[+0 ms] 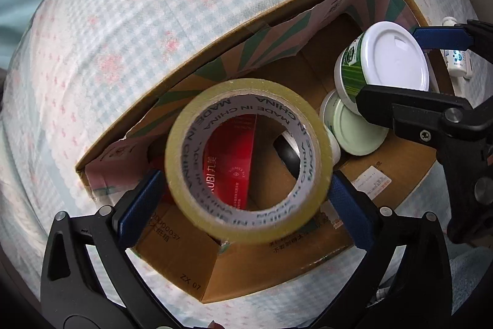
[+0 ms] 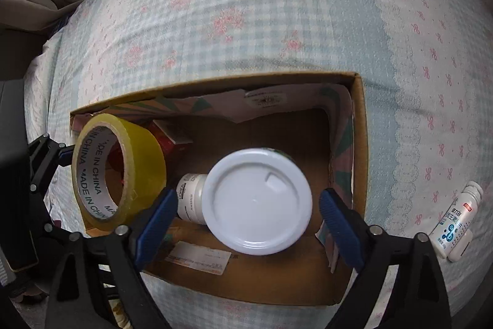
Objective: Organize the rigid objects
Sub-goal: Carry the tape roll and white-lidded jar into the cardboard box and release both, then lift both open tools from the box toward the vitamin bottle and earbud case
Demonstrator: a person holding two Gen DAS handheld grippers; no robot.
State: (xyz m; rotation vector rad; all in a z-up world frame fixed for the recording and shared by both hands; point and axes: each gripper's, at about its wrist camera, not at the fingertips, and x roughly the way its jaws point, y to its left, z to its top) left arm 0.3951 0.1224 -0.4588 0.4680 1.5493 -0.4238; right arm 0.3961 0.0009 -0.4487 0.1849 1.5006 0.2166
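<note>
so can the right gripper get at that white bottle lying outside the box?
Probably yes. The white bottle lies on the bedspread outside the cardboard box, with nothing over it. But the right gripper, open, straddles the white-lidded jar, so it must clear that first.

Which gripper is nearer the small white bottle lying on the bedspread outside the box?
Right. The right gripper is open over the cardboard box, around the white-lidded jar, with the small white bottle just past its outer finger. The left gripper is open around the tape roll, farther away.
</note>
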